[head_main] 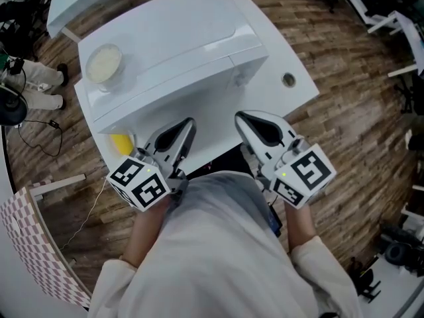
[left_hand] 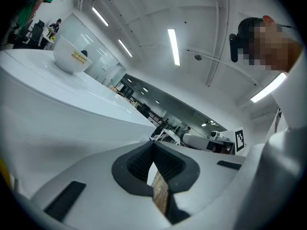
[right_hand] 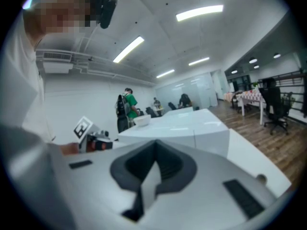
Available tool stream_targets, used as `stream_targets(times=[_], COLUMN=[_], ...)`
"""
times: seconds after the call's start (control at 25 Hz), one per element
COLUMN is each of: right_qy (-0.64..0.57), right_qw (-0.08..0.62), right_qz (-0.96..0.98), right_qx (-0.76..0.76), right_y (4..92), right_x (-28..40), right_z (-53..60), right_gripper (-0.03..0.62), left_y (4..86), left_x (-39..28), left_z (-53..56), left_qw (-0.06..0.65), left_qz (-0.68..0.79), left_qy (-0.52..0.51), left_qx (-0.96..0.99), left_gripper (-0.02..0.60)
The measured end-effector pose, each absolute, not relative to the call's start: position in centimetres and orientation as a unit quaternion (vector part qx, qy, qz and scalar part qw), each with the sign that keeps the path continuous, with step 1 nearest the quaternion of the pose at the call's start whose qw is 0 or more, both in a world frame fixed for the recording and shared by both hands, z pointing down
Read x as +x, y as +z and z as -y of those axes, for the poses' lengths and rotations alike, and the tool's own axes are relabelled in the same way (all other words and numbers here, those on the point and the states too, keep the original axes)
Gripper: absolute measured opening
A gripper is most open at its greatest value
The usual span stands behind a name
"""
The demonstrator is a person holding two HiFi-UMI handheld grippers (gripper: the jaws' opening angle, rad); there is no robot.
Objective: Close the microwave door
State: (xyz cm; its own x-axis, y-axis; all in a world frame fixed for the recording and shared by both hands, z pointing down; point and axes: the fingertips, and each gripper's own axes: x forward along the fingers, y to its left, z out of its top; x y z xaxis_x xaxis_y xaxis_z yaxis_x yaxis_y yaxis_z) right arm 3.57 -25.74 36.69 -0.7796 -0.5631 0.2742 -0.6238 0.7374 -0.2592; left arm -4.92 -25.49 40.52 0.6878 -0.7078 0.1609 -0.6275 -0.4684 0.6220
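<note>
The white microwave stands on a white table, seen from above; its front face and door are hidden from this angle. A white bowl rests on its top at the left. My left gripper and right gripper are side by side at the microwave's front edge, both shut with nothing between the jaws. The left gripper view shows shut tips beside the microwave's wall and the bowl. Past its shut tips, the right gripper view shows the microwave.
A yellow object lies by the microwave's front left corner. The table has a round cable hole. A person stands at the left on the wooden floor; office chairs are at the upper right. A checkered board is at the lower left.
</note>
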Motion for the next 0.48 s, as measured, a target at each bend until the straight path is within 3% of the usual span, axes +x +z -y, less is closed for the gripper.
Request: stream_targets(times=[0.48], right_qy=[0.139], right_qw=[0.11], right_qz=[0.931], right_qx=[0.318], right_y=[36.8], right_x=[3.5], right_z=[24.6], right_gripper=[0.021], left_y=[39.4], left_x=[-6.3], left_z=[24.5], left_qw=[0.269], left_qz=[0.427], left_qy=[-0.022], left_qx=[0.863], left_gripper=[0.012])
